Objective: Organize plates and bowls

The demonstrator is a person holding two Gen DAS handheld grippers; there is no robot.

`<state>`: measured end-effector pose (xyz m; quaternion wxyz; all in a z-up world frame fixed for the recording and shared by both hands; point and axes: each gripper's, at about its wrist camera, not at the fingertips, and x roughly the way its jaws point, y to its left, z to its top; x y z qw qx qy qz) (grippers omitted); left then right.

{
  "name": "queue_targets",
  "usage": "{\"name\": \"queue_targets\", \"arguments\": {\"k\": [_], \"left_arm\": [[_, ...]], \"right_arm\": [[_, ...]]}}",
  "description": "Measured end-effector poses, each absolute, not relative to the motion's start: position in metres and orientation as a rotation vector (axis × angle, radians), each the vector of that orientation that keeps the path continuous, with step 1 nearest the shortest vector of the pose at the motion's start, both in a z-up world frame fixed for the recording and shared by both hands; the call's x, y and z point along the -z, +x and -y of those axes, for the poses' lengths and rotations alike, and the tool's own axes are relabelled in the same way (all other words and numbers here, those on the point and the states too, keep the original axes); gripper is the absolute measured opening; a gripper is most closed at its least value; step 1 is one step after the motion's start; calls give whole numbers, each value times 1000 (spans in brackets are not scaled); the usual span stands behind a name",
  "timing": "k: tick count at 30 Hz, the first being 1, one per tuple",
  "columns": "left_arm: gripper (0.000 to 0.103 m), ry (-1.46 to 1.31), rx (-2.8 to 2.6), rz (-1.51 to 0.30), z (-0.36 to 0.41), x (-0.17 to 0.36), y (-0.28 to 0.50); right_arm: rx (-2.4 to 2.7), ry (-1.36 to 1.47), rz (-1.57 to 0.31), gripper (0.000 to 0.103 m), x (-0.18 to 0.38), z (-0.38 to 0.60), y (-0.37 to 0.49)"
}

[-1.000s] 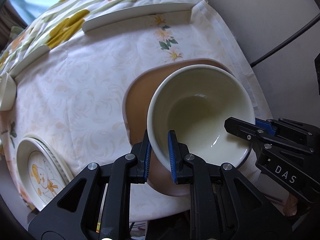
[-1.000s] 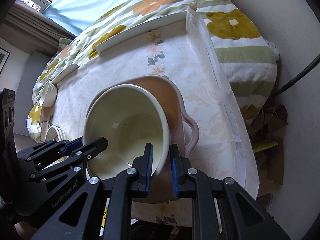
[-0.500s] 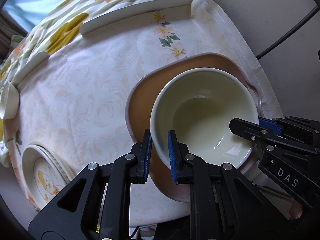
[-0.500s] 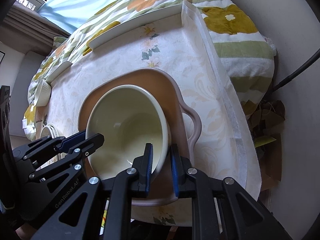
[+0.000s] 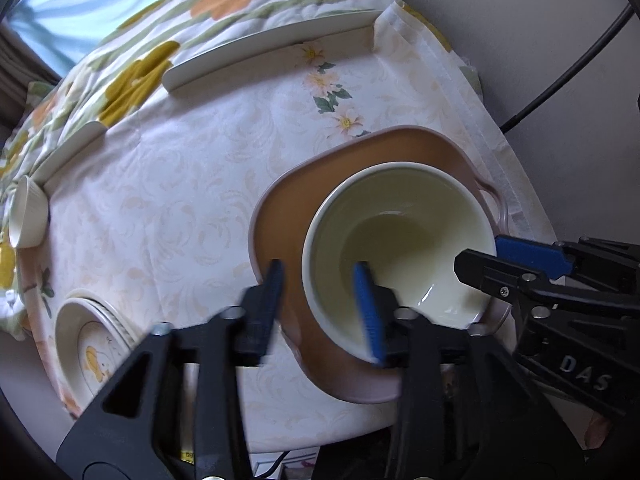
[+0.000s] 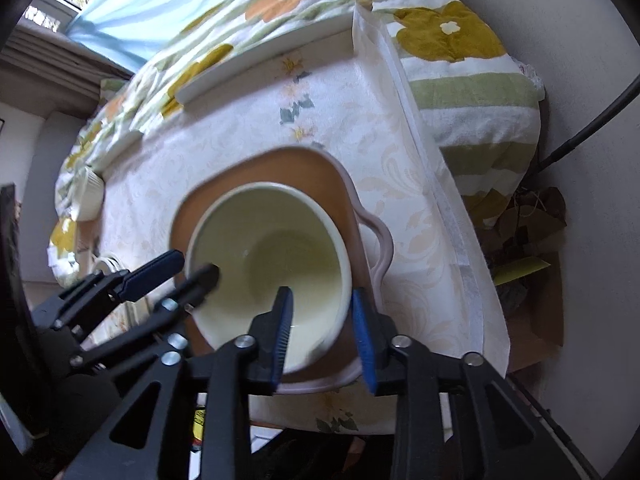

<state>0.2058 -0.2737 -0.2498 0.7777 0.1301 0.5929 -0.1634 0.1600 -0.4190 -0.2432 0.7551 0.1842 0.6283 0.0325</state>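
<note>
1. On the glossy tan, pink-rimmed handled ceramic plate [image 5: 280,236] sits the smooth, empty cream ceramic bowl [image 5: 400,236].
2. Left gripper [image 5: 320,304] and right gripper [image 6: 322,320] are spread, each straddling its rim.

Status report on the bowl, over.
Left gripper and right gripper open, fingers straddling the rim. Cream bowl sits in the brown tray. Nothing blocking.

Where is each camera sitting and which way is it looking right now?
Left wrist: on the left gripper, looking forward and down at the cream bowl on the pink tray; the right gripper shows at its right.
Right wrist: on the right gripper, looking at the same bowl; the left gripper shows at its left.
Shared: bowl, tray, floral tablecloth.
</note>
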Motion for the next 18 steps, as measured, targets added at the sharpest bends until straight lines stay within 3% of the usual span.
{"name": "queue_targets", "arguments": {"k": [4, 8, 15, 17, 18], "left_arm": [[61, 257, 351, -1259, 269, 241, 206], [62, 260, 337, -1243, 266, 235, 205], [62, 210, 311, -1218, 251, 216, 193], [62, 195, 298, -1199, 245, 206, 185], [62, 185, 291, -1189, 242, 201, 181]], "right_arm": [[-75, 445, -1340, 34, 237, 428, 158], [-76, 419, -1332, 40, 231, 427, 158], [-155, 354, -1289, 41, 210, 423, 149], [-203, 308, -1267, 46, 201, 417, 143], [-231, 276, -1257, 58, 197, 412, 139]]}}
